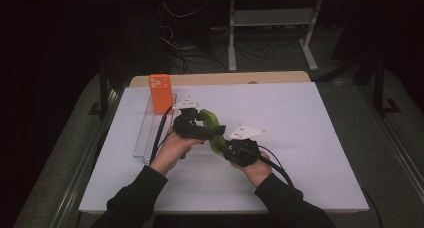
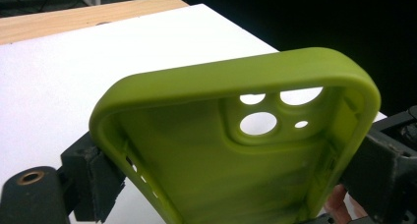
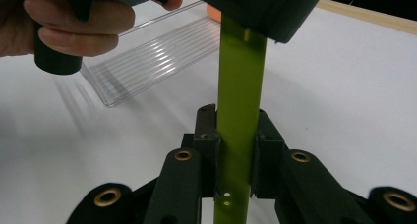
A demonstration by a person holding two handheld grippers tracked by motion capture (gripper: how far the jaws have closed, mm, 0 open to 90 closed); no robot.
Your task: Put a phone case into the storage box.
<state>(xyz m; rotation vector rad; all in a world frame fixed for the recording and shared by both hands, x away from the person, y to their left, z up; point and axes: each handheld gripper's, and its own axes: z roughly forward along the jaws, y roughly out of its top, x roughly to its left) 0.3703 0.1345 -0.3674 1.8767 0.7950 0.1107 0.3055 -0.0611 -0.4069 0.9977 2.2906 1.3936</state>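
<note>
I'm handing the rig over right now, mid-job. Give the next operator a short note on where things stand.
Right tool: shut on the green phone case, clamping its edge.
Left tool: jaws at both sides of the case, apparently gripping it.
Case is held above the white mat, between both hands.
Orange phone case stands in the clear tray at left.
Left: probably set the green case in the tray.

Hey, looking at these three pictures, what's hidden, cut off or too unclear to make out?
- Green case: its lower end is cut off by the bottom edge in the left gripper view.
- Green case in the high view: mostly covered by both grippers.
- Orange case: its foot sits behind the clear tray; contact unclear.
- Left hand: blurred and cut by the top edge in the right gripper view.
</note>
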